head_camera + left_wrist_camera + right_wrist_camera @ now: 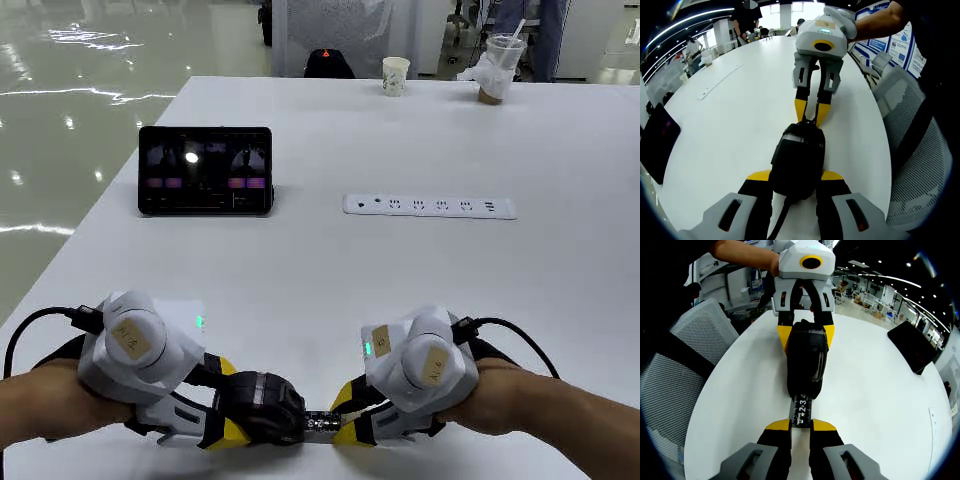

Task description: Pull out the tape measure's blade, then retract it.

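Student: Where is the tape measure (798,150) sitting?
Tutor: It is sitting between the jaws of the left gripper (796,176), which is clamping its body. Facing it, the right gripper (801,426) is pinching the short exposed blade (801,411), just beyond the left gripper's tips.

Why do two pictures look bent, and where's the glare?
Left gripper view: fisheye lens curves the white table edge, and the far windows are blown out. Right gripper view: same bending, yet the numbers on the black tape measure's blade read sharply. Head view: straight lines, with ceiling-light glare on the glossy floor and dark tablet screen.
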